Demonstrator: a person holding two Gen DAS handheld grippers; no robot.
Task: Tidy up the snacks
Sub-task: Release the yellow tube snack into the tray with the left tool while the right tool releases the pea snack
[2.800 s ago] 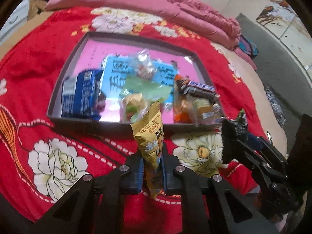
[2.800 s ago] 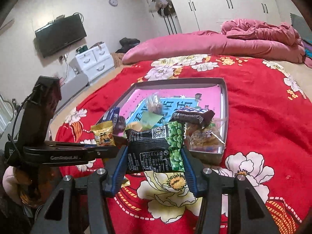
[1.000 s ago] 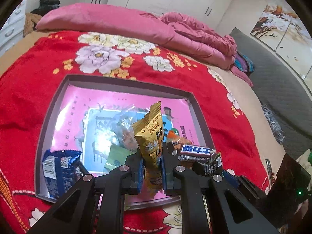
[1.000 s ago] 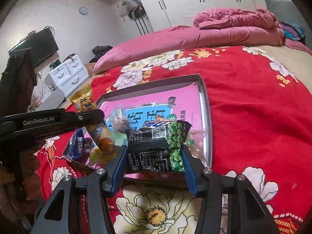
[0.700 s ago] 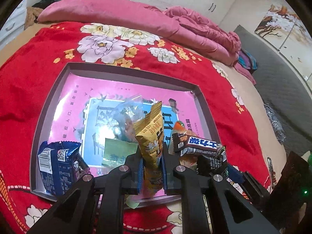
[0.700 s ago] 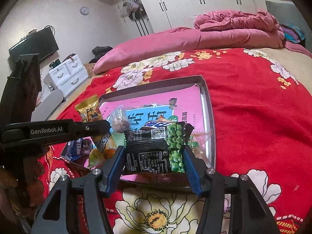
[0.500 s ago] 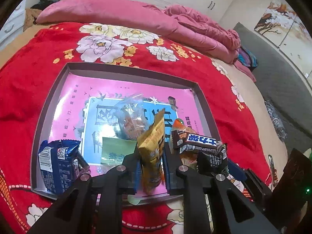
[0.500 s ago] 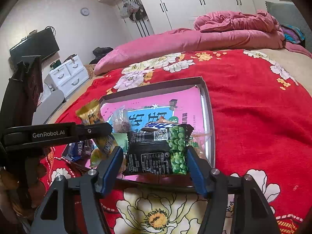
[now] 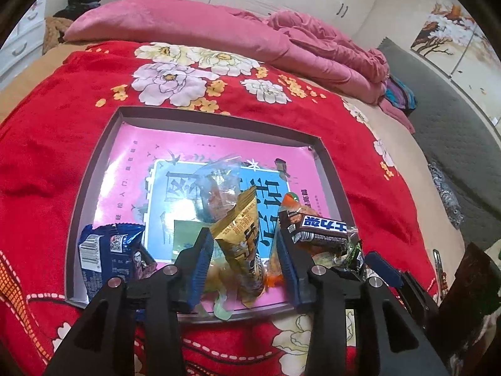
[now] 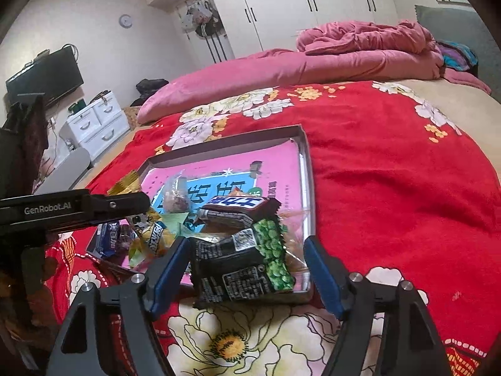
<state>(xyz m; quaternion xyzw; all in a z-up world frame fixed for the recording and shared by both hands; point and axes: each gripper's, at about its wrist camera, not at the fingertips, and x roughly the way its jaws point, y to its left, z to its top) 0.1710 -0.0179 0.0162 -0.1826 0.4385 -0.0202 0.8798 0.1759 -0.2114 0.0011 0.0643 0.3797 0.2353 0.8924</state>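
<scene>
Yellow packet (image 9: 241, 235) upright (slightly tilted)

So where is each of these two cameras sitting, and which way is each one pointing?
Left wrist: sits on the left gripper, looking along its open fingers over the tray toward the pink pillows; the yellow snack packet stands between the fingers.
Right wrist: sits on the right gripper, facing the tray's near right corner and the wardrobe; the black-and-green packet lies between its open fingers, and the left gripper crosses at left.
Both share the tray, the chocolate bar and the red blanket.
</scene>
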